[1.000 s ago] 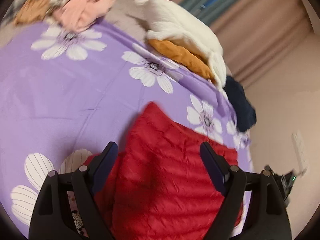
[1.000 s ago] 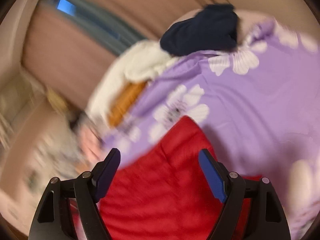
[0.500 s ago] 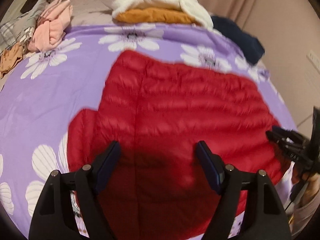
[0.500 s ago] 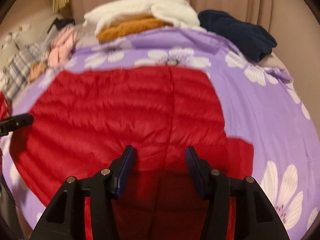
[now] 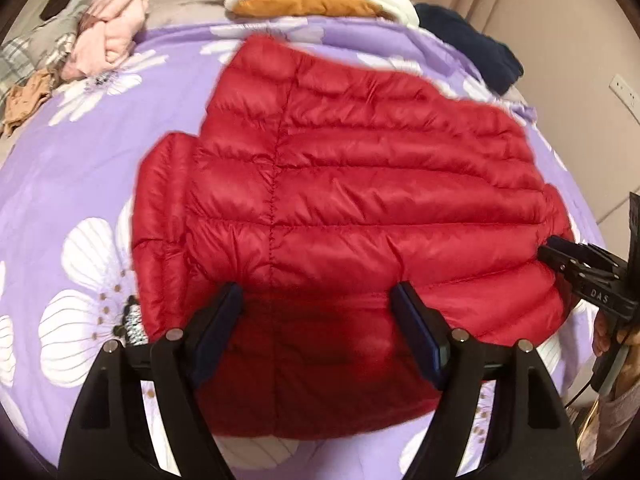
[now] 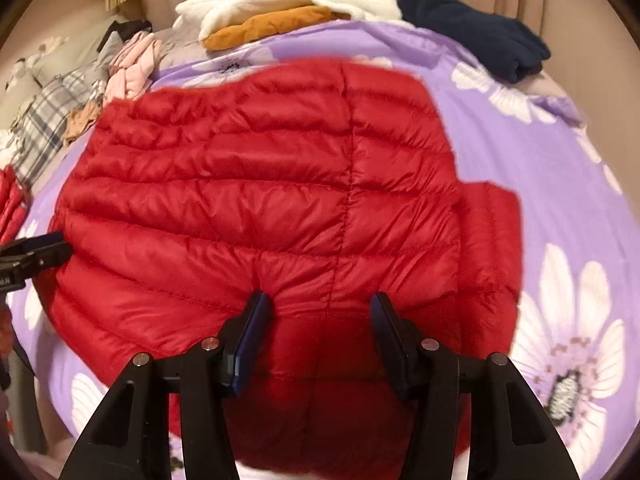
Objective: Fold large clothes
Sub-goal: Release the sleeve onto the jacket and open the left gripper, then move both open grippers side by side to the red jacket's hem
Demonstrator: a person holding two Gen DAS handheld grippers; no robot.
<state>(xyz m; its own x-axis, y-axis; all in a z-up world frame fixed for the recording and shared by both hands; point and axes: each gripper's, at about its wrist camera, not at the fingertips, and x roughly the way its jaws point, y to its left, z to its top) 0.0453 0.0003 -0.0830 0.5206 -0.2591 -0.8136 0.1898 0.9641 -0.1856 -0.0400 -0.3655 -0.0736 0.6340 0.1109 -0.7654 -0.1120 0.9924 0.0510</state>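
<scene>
1. The red puffer jacket (image 5: pixel 360 200) lies spread on the purple flowered bedspread (image 5: pixel 80 152), its near hem directly under both tools.
2. The left gripper (image 5: pixel 318 320) stands spread wide, jacket between its fingers, apparently pinching nothing.
3. The right gripper (image 6: pixel 316 324) is half-spread over the hem; whether its pads bite fabric I cannot tell.
4. Sink each tool until the hem sits deep between the fingers, then close on both layers evenly.

Black plastic tongs (image 5: pixel 318 312) with dark-blue pads (image 5: pixel 416 332), silver screws, white "DAS" lettering on one.
</scene>
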